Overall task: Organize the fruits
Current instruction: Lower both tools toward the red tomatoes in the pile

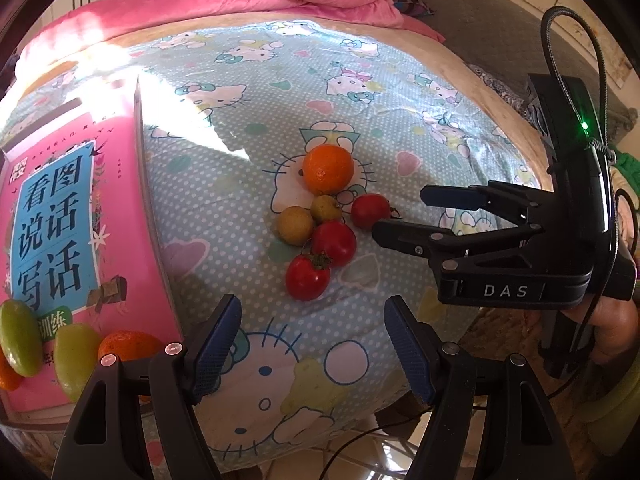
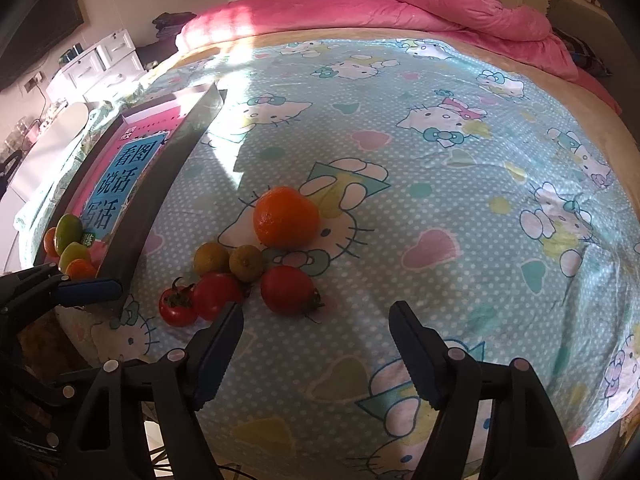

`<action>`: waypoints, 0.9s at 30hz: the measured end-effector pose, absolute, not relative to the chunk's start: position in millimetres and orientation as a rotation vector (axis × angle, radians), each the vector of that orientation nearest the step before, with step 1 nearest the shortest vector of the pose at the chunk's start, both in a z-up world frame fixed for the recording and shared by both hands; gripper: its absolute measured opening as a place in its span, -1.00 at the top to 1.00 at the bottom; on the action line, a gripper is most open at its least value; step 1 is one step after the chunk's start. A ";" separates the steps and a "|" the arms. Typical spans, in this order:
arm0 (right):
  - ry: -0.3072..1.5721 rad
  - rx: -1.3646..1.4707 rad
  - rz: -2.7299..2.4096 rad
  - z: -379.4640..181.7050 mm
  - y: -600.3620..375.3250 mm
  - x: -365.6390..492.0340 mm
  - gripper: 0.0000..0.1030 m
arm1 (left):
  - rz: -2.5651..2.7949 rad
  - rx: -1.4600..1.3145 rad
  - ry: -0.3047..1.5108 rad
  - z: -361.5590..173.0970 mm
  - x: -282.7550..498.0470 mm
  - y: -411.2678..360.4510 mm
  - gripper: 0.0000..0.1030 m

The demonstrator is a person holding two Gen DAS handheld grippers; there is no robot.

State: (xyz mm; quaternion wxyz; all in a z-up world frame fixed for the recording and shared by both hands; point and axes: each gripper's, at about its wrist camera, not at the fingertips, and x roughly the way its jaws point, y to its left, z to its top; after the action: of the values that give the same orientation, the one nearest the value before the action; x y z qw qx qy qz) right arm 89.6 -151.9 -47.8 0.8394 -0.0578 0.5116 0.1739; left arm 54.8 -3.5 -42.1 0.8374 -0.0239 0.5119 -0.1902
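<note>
Fruit pile [image 2: 256, 264] sits mid-bed, near the front edge. Right gripper [image 2: 316, 344] jaws spread, empty, nearest tomato [image 2: 287, 289] just ahead-left. Left gripper [image 1: 312, 344] jaws spread, empty, farther back.

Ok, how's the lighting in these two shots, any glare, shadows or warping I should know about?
Left wrist view: sunlight washes out the upper left of the bedsheet and the top of the pink box; edges bow from the fisheye. Right wrist view: the same bright band crosses the sheet, a dark pointed shadow falls beyond the orange, and the corners darken.
</note>
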 end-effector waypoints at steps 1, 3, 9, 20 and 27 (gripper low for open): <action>1.081 -0.121 0.375 -47.9 -150.5 89.5 -0.46 | -0.403 -0.053 1.081 -42.2 55.4 -3.0 -0.47; 1.083 -0.126 0.383 -49.2 -148.2 89.9 -0.44 | -0.401 -0.057 1.076 -42.3 57.1 -2.5 -0.47; 1.101 -0.147 0.376 -56.8 -145.2 93.9 -0.28 | -0.409 -0.062 1.069 -42.4 60.5 -2.9 -0.41; 1.098 -0.187 0.394 -63.8 -134.5 100.8 -0.02 | -0.426 -0.040 1.089 -49.3 64.6 -11.1 -0.26; 1.103 -0.166 0.397 -65.7 -134.7 104.2 0.22 | -0.425 -0.015 1.095 -54.4 67.8 -14.4 -0.01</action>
State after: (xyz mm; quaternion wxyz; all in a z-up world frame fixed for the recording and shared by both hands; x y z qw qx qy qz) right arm 104.2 -134.7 -65.7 0.8298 -0.0784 0.5199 0.1871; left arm 67.8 -14.4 -54.4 0.8324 -0.0072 0.5166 -0.2005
